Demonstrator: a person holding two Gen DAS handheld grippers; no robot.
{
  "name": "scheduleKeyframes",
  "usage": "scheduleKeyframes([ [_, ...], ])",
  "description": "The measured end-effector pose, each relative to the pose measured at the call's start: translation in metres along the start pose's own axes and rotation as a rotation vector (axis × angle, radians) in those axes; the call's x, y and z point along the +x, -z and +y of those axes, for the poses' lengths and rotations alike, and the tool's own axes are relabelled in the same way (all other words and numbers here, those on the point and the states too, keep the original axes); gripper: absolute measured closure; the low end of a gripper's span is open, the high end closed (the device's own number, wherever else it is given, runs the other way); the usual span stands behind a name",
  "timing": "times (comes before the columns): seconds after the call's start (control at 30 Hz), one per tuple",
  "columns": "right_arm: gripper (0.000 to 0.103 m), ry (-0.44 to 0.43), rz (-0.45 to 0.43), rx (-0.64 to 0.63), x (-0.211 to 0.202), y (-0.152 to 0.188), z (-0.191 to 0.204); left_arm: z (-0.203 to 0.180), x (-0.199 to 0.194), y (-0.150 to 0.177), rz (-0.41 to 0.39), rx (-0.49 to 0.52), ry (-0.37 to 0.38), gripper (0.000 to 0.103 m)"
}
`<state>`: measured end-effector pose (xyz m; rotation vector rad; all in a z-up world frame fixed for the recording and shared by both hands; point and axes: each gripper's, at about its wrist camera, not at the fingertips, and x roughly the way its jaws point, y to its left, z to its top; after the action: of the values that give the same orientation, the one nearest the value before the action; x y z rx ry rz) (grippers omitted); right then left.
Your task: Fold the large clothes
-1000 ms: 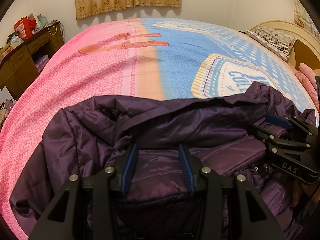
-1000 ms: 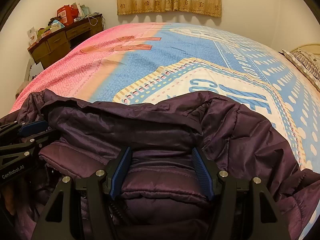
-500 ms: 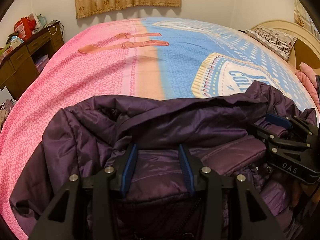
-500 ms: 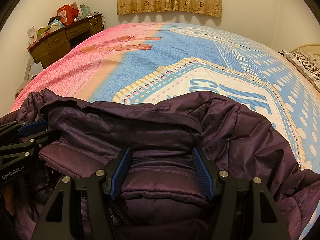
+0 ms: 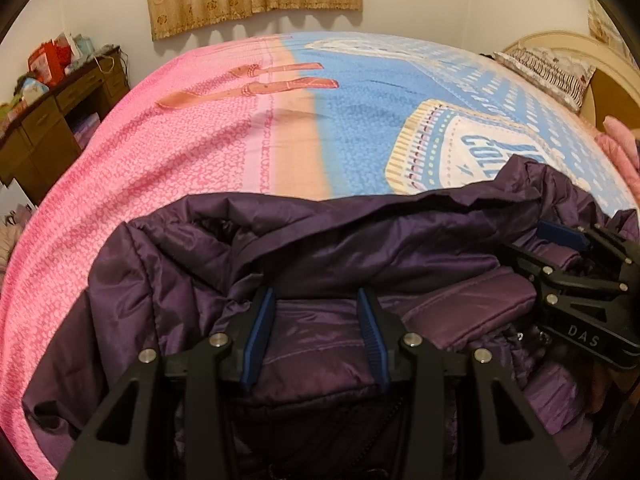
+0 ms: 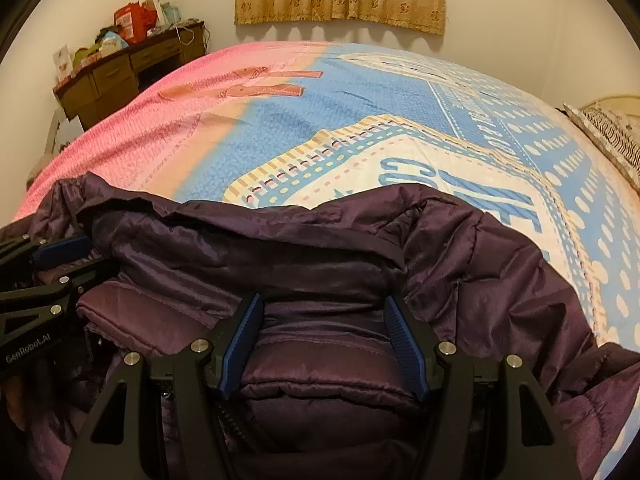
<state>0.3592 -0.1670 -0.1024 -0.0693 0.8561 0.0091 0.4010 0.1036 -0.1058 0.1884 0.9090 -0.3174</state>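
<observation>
Left wrist view: the left tool has its blue-padded fingers part-way closed on a thick fold of the purple quilted jacket, which lies bunched on the near edge of the bed. The right tool bites the same garment at far right. A wooden dresser stands to the left.

Right wrist view: the right tool clamps another padded fold of the jacket; the left tool grips it at the left edge.
</observation>
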Motion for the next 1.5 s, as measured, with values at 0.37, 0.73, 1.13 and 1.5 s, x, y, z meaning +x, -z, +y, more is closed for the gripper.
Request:
scheduleKeyframes([
  [0.37,0.027,-0.199,-0.059,0.094,-0.126,-0.008,-0.058,0.011,-0.112,0.015,-0.206,-0.001,-0.052,0.024],
  [0.73,0.022,-0.317,0.005,0.185,-0.248,0.195,-0.136,0.049,-0.219,0.181,-0.183,-0.043,0.074,0.006],
  [1.13,0.022,-0.407,0.095,0.284,-0.276,0.336,-0.131,0.041,-0.236,0.288,-0.104,-0.106,0.184,0.006],
  [1.5,0.024,-0.427,-0.006,0.257,-0.270,0.346,-0.088,0.043,-0.228,0.337,-0.102,-0.190,0.254,0.007],
])
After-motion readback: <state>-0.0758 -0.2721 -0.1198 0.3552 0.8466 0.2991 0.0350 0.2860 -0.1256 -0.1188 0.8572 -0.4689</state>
